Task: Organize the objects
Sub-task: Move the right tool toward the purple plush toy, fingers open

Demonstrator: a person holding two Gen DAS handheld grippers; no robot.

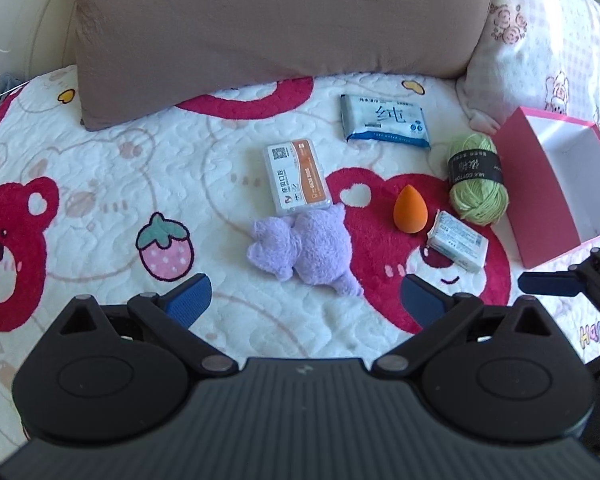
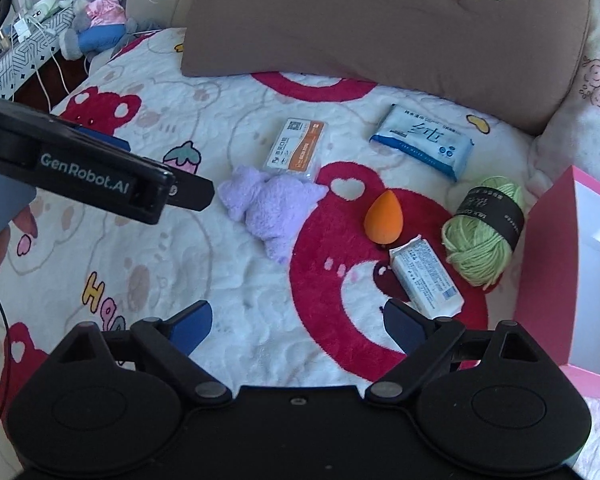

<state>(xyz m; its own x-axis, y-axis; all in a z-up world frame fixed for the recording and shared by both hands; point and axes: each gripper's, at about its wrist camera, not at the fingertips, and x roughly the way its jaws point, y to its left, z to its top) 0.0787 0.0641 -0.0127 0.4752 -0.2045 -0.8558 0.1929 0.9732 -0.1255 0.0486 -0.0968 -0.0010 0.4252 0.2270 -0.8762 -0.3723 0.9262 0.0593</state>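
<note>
Left wrist view
Left hand-held gripper [image 1: 305, 300]: jaws spread wide, nothing between them, above the bed [image 1: 100, 184].
Purple plush [image 1: 304, 248]: just ahead of the fingertips, touching the orange-white box [image 1: 298, 178].
Pink box [image 1: 556, 184]: far right, open.

Right wrist view
Right hand-held gripper [image 2: 298, 326]: released, empty.
Wrapped white packet [image 2: 426, 278]: by the right fingertip.
Orange sponge [image 2: 384, 220]: ahead, beside green yarn [image 2: 482, 236].

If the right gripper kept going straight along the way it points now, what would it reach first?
Probably bare blanket: the open right gripper aims between the purple plush toy and the small white packet, though depth is unclear.
</note>
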